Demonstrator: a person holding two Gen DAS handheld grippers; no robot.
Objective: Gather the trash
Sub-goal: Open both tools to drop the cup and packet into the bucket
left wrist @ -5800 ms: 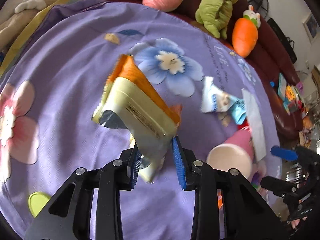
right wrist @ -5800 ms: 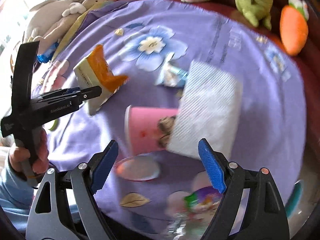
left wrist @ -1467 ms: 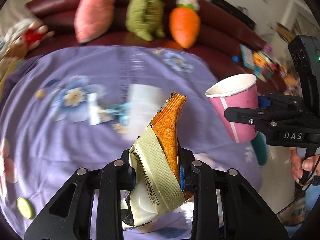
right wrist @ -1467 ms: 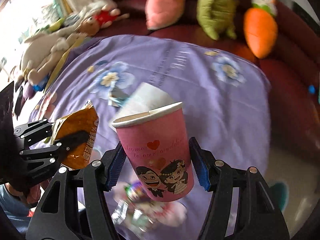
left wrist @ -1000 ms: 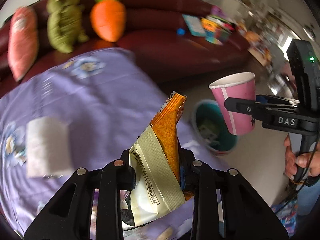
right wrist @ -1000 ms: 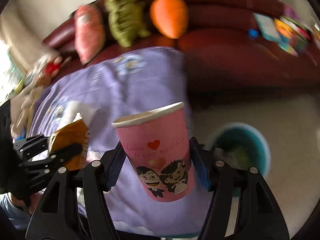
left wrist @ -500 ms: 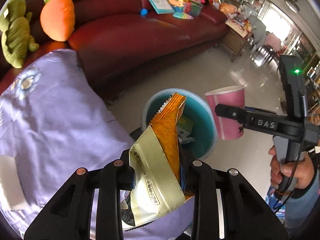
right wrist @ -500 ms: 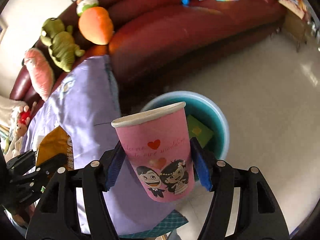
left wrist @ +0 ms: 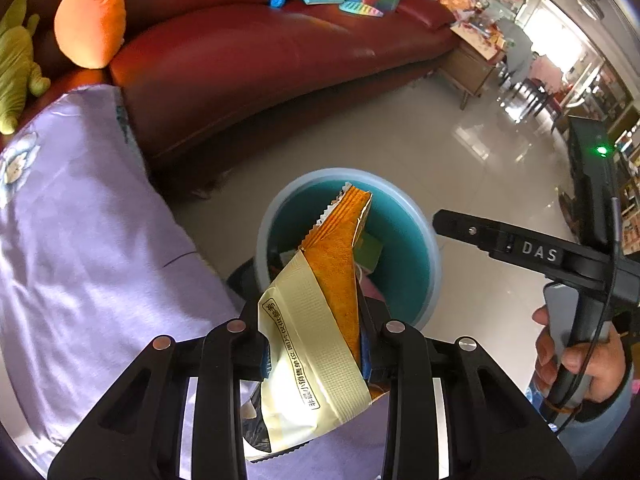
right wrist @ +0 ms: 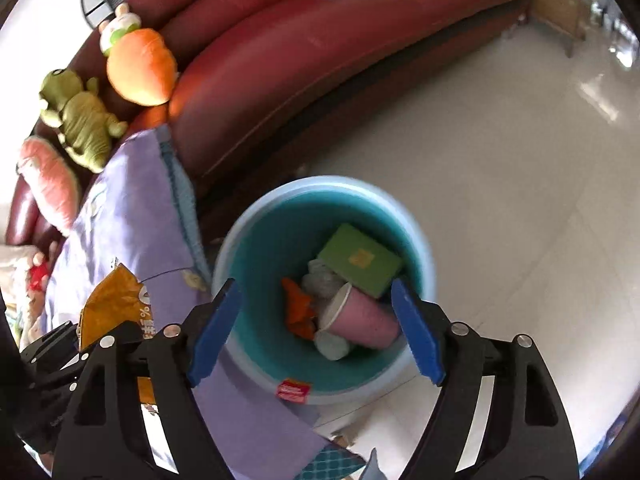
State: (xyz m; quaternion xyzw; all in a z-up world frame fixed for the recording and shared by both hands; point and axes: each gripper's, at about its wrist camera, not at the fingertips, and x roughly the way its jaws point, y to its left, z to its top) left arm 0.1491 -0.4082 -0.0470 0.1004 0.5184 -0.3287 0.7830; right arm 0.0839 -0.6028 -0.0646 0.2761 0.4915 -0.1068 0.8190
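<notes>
On my left side, the left gripper (left wrist: 312,344) is clenched on the snack wrapper (left wrist: 320,312), which I hold upright just over the near rim of the teal bin (right wrist: 236,240); that piece is not yet dropped. Moving right, the bin on the floor beside the purple-covered table (left wrist: 80,240) already holds the pink paper cup (right wrist: 360,316), lying on its side among a green box (right wrist: 360,260), an orange scrap and crumpled paper. The right gripper (right wrist: 316,328) hangs above the bin, jaws spread wide and empty. I judge the cup's trip done and the wrapper's nearly so; what remains on the table I cannot see from here.
</notes>
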